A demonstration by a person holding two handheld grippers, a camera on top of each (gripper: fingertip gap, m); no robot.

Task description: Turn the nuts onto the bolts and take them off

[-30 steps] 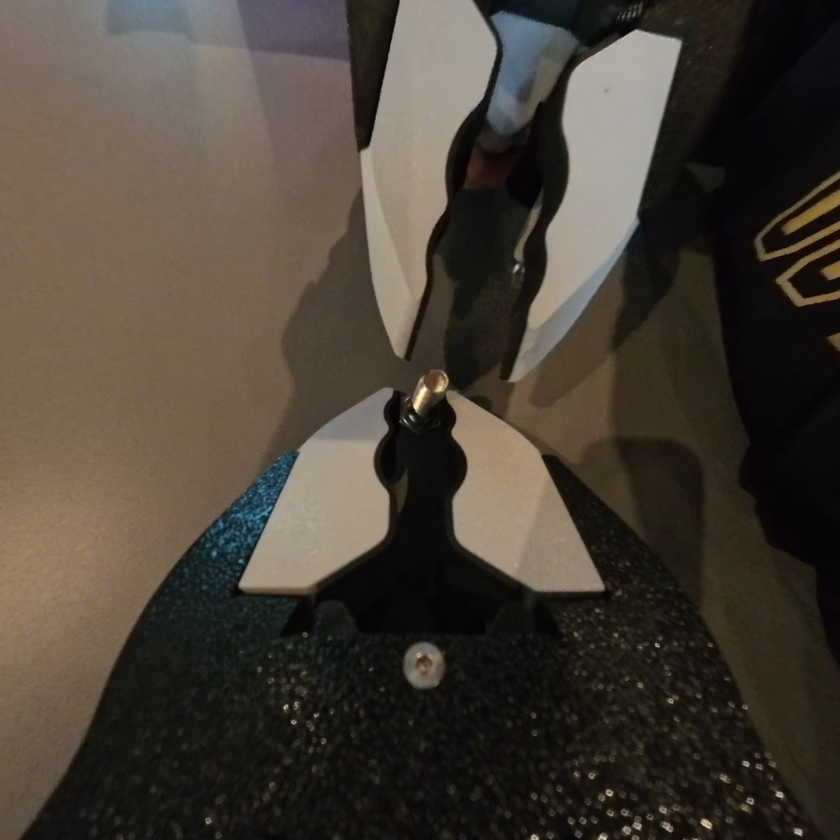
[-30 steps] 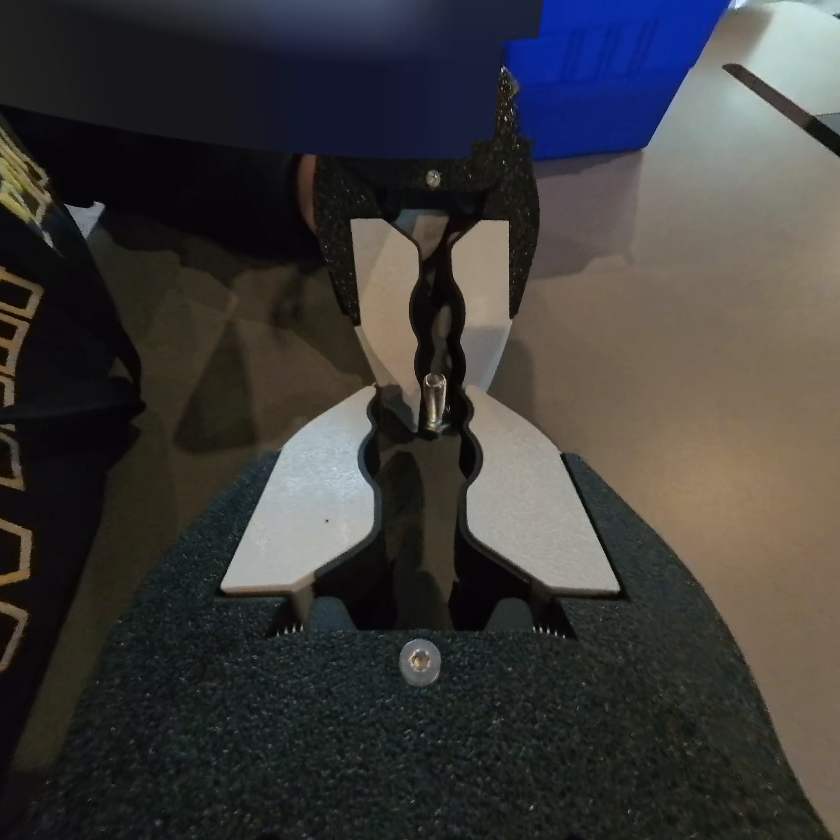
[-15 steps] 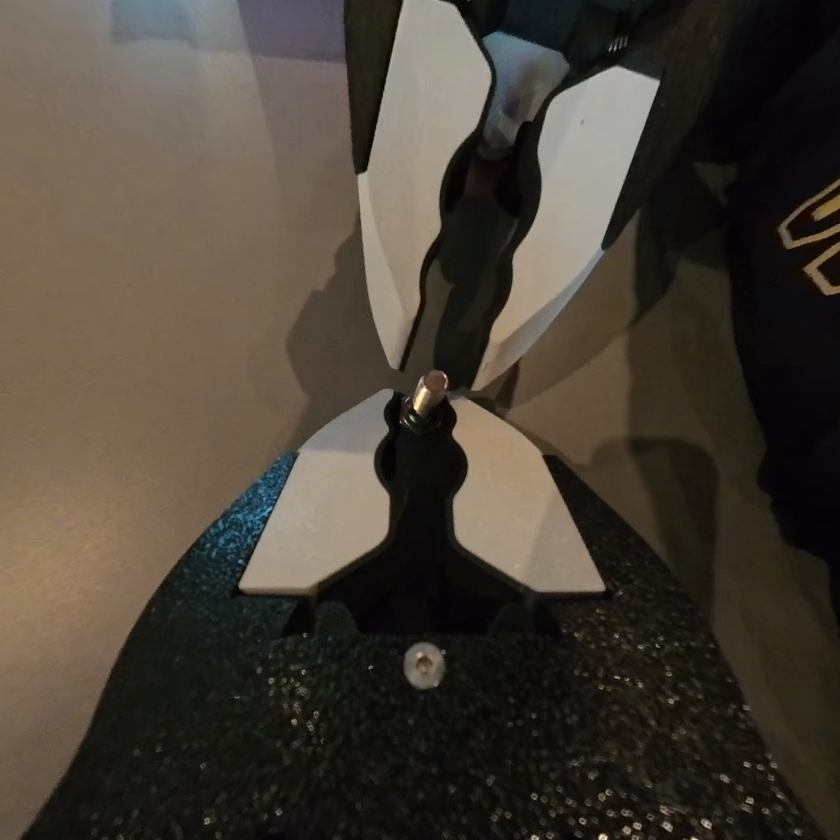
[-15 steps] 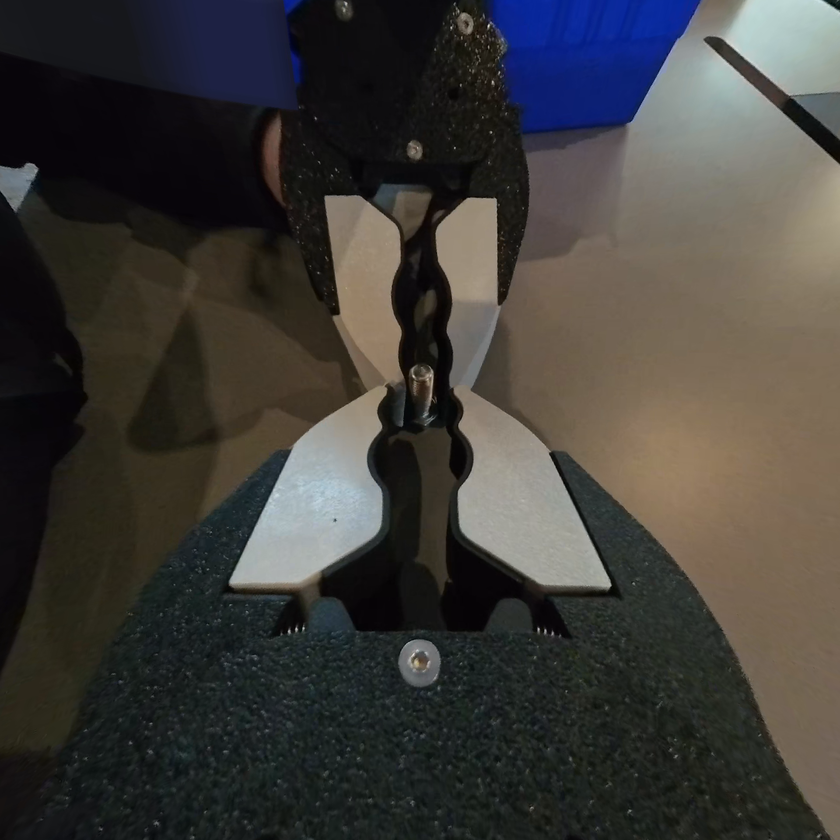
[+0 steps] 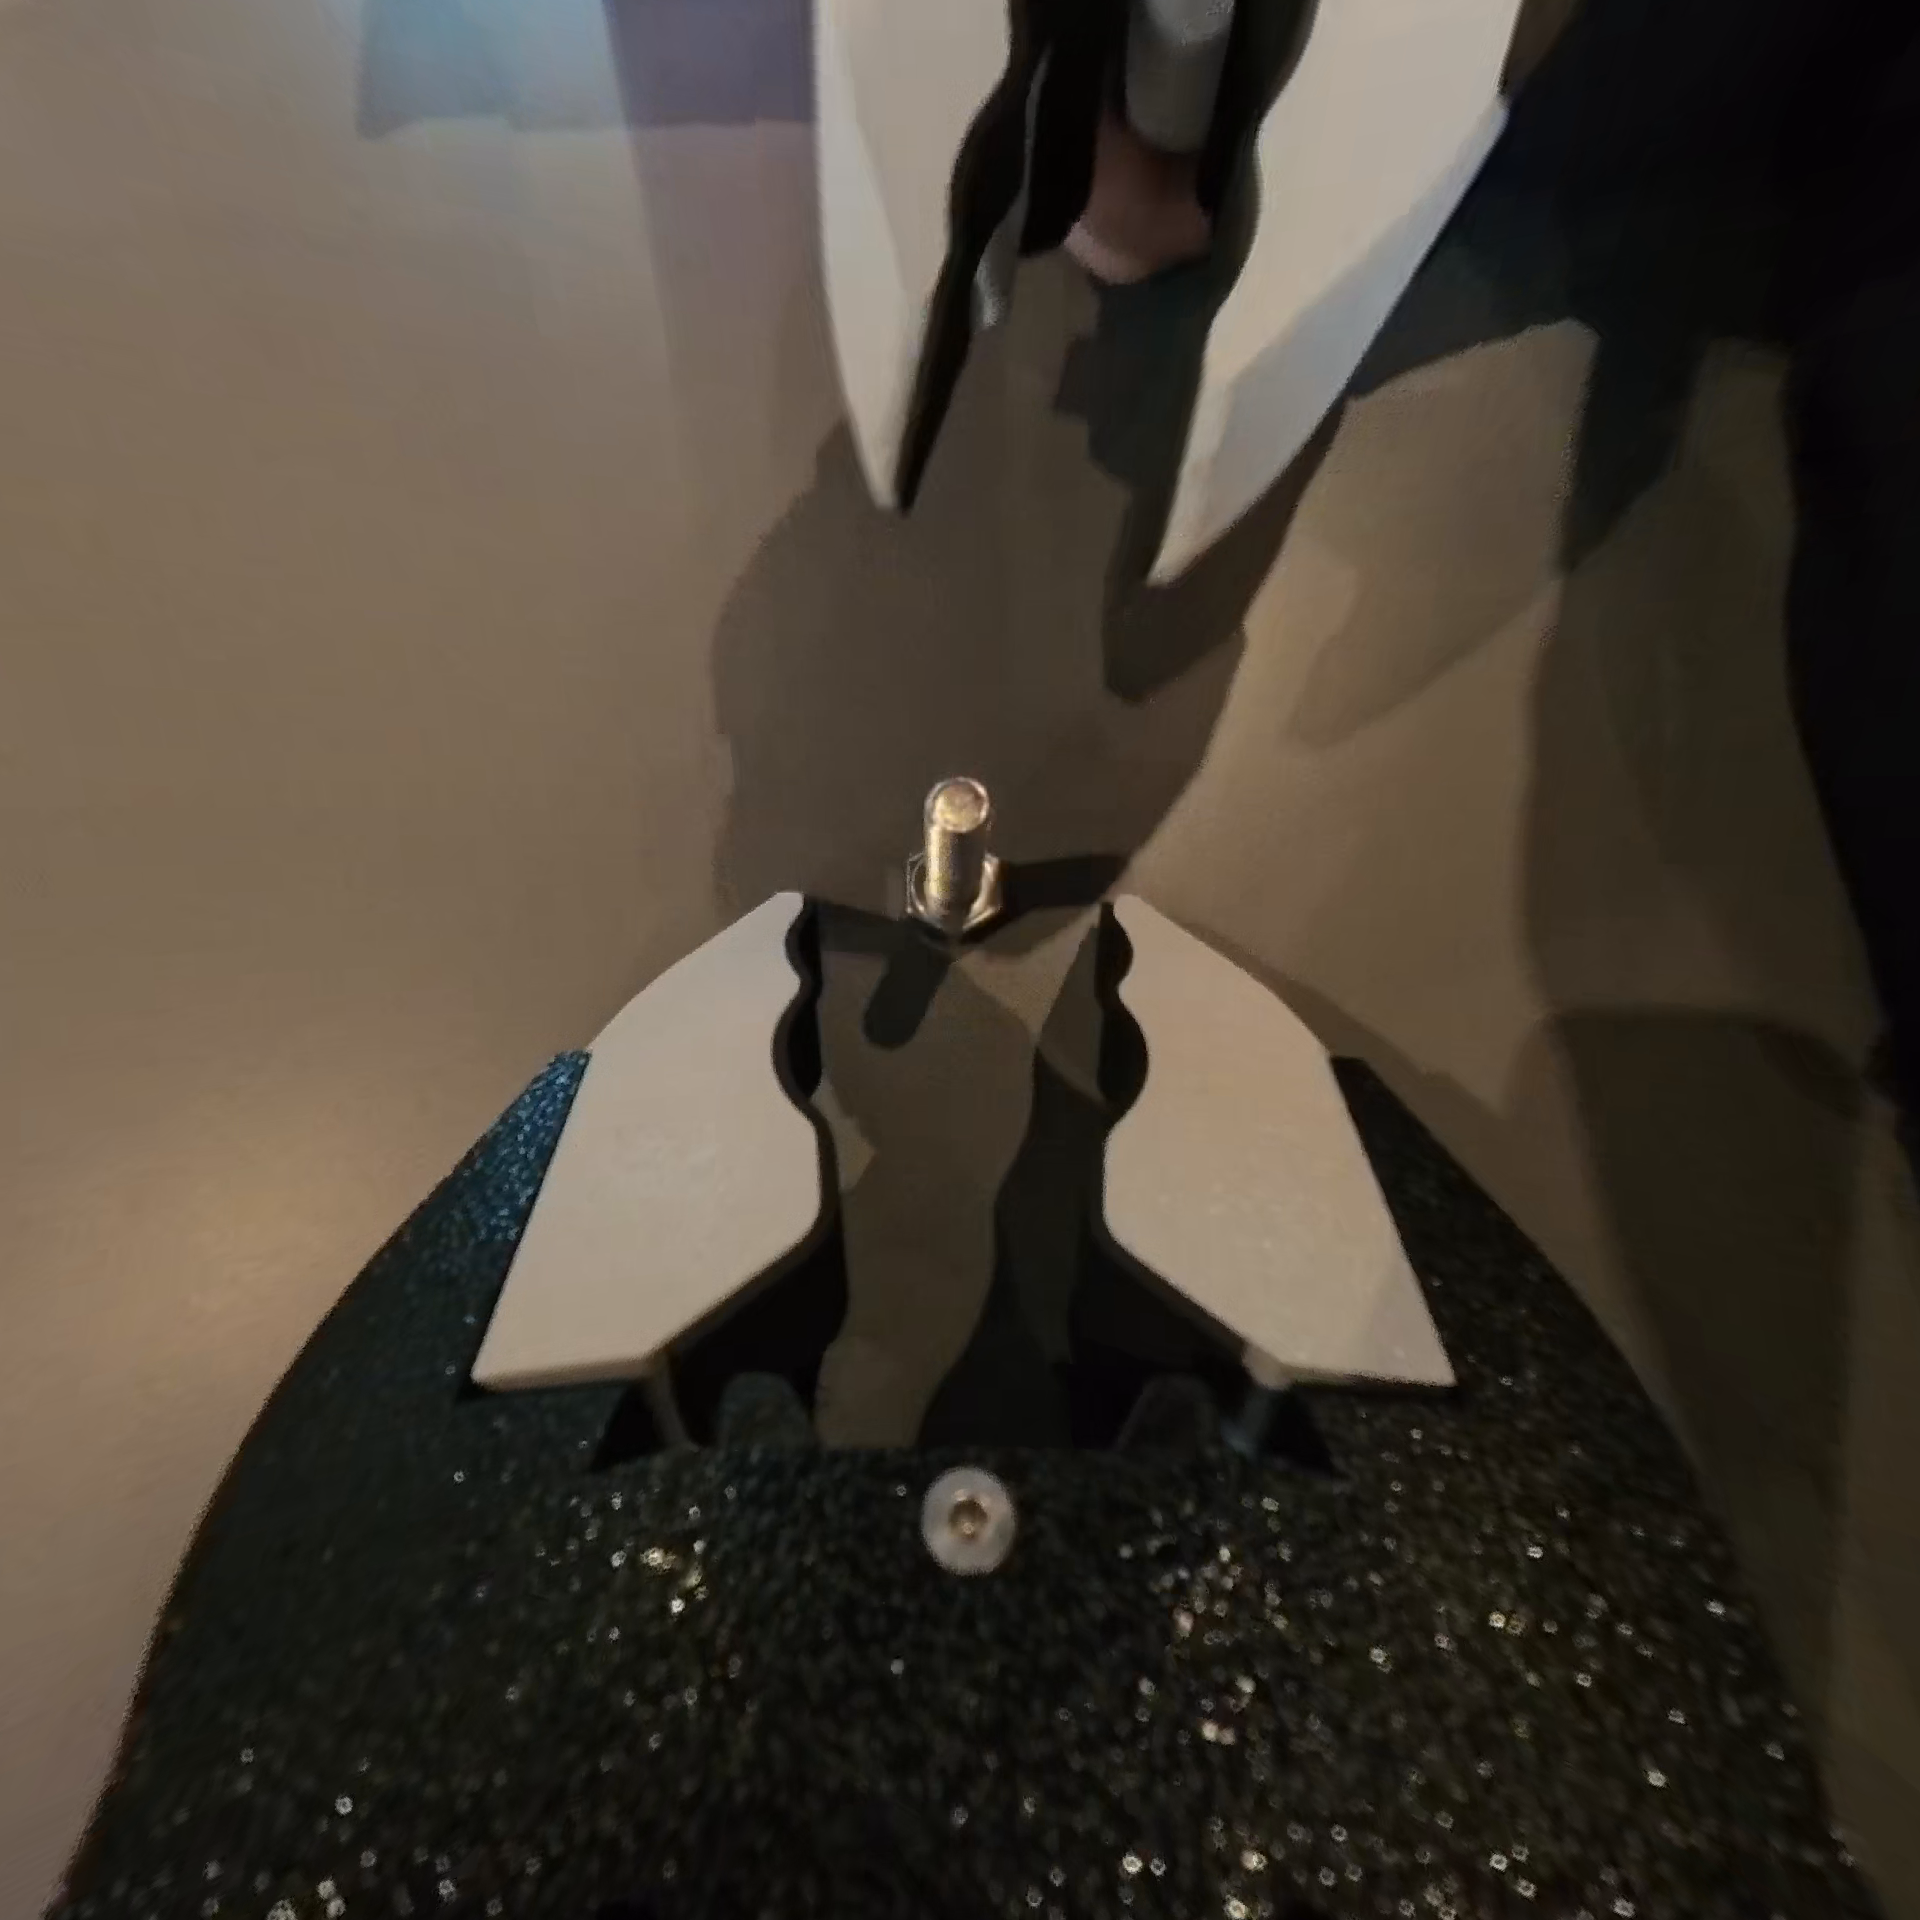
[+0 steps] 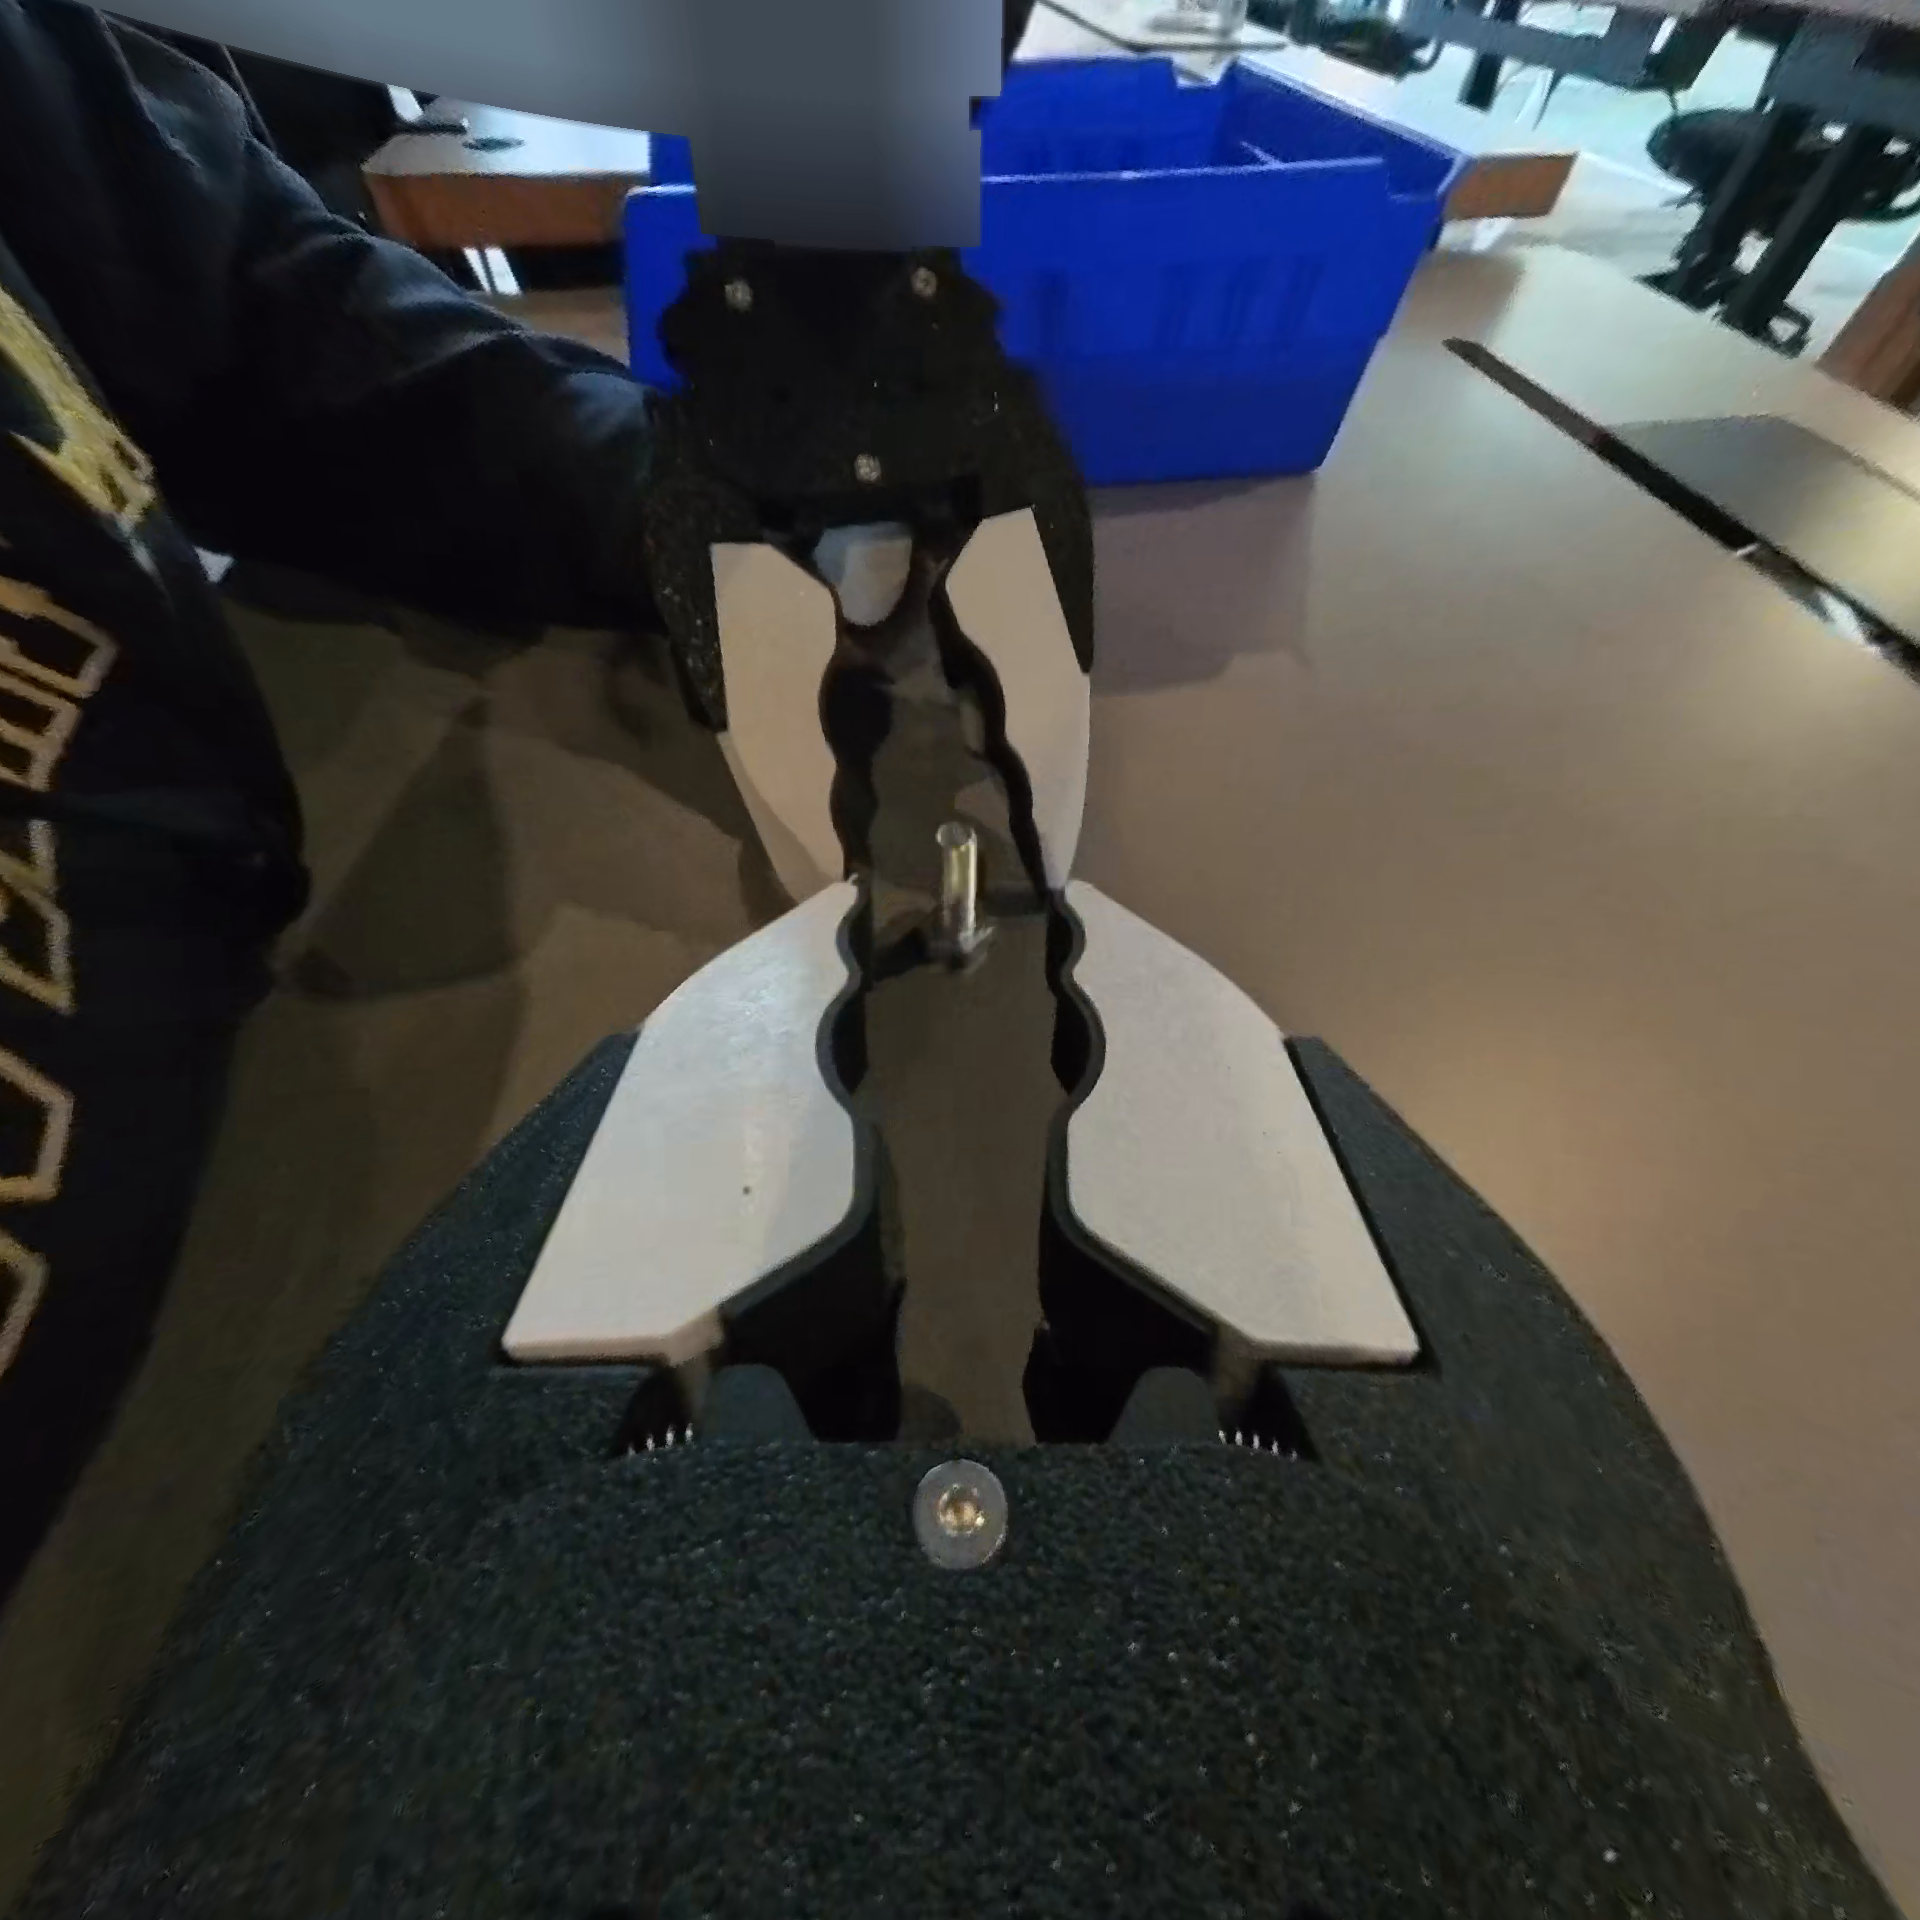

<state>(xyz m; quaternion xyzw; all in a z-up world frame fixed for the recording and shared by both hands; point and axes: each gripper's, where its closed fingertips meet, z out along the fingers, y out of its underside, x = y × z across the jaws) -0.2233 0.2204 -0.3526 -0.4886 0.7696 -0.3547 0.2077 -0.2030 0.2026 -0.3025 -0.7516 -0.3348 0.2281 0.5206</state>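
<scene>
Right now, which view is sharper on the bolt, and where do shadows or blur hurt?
Right wrist view: bolt crisp, background bin soft. Left wrist view: motion-smeared, dim; bolt readable, overlapping shadows on the table muddy its hex base.

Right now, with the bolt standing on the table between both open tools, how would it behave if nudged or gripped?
The bolt stands upright on its small hex base, so a sideways nudge would probably tip it, and its round shank would likely roll. It looks like rigid, shiny metal, so it may slip when gripped.
</scene>
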